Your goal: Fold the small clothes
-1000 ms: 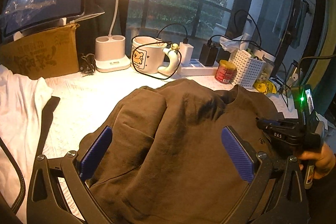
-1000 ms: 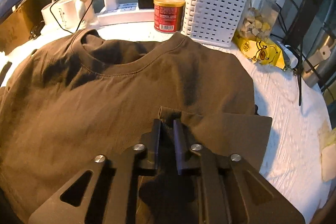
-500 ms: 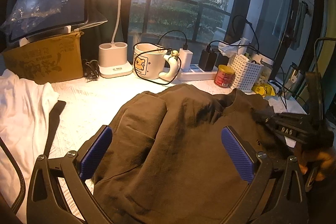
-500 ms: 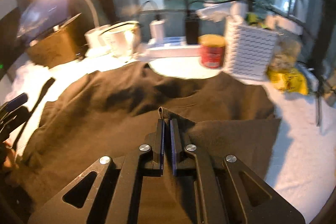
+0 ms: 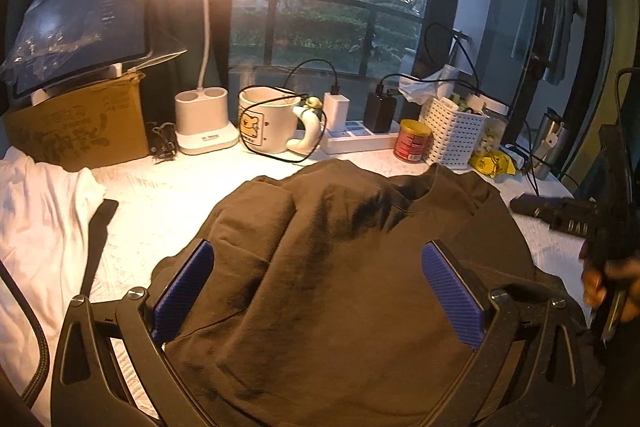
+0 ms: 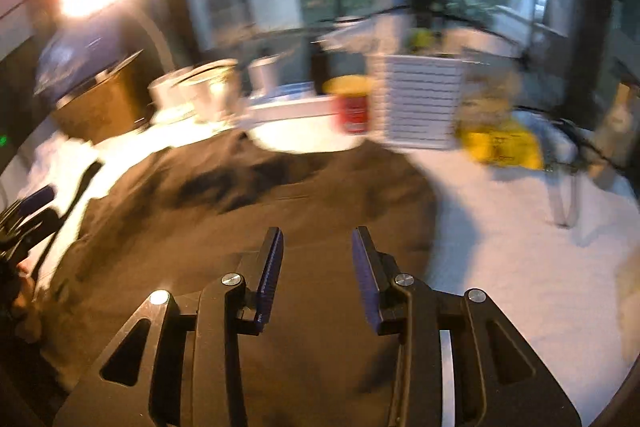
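A dark brown T-shirt lies spread on the white table, collar toward the window, both sleeves folded in. My left gripper is open wide and hovers over the shirt's near part, with nothing between its blue pads. My right gripper is open with a small gap and empty, above the shirt; this view is blurred by motion. The right gripper also shows at the right edge of the left wrist view, above the shirt's right side.
A white garment lies at the left. Along the window stand a cardboard box, a lit desk lamp, a mug, a power strip, a red can, a white basket and a yellow packet.
My right gripper has let go of the shirt's right sleeve, opened and lifted away, moving fast. The sleeve now lies folded onto the shirt. My left gripper has risen slightly, still open.
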Demonstrator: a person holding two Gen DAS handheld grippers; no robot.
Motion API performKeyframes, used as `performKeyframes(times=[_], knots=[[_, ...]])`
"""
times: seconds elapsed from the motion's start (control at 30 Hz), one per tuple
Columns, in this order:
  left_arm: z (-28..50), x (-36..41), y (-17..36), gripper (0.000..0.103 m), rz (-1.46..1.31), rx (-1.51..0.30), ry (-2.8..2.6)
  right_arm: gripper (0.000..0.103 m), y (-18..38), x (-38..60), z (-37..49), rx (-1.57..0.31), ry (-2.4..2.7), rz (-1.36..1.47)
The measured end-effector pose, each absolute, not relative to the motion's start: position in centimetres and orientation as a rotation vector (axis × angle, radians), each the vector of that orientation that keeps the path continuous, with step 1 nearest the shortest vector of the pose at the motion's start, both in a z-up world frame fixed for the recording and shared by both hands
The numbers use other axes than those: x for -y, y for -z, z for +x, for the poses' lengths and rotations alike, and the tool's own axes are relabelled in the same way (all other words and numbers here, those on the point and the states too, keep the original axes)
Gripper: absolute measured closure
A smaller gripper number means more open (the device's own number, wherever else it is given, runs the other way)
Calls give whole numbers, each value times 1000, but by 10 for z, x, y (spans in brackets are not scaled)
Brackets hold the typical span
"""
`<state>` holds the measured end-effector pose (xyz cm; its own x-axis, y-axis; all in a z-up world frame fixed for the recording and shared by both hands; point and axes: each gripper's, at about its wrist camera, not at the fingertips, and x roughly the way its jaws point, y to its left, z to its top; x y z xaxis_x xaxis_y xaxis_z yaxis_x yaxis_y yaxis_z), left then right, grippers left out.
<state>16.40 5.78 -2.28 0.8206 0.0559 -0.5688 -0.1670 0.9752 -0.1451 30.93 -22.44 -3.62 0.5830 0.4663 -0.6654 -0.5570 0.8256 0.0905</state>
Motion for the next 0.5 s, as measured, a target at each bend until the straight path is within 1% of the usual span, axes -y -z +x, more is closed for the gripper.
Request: performKeyframes(times=[0.2, 0.23, 0.27, 0.33, 0.5], knots=[[171, -53, 27, 1, -187, -616, -121, 65, 52, 268, 347, -798, -488, -68], [173, -53, 28, 1, -186, -619, -124, 62, 59, 270, 355, -821, -485, -63], [175, -53, 29, 1, -184, -621, -126, 56, 64, 270, 360, -838, -489, -60], [178, -54, 30, 1, -180, -629, -131, 51, 74, 267, 369, -868, -508, -46], [185, -58, 34, 1, -179, -645, -151, 53, 92, 255, 383, -925, -571, -12]])
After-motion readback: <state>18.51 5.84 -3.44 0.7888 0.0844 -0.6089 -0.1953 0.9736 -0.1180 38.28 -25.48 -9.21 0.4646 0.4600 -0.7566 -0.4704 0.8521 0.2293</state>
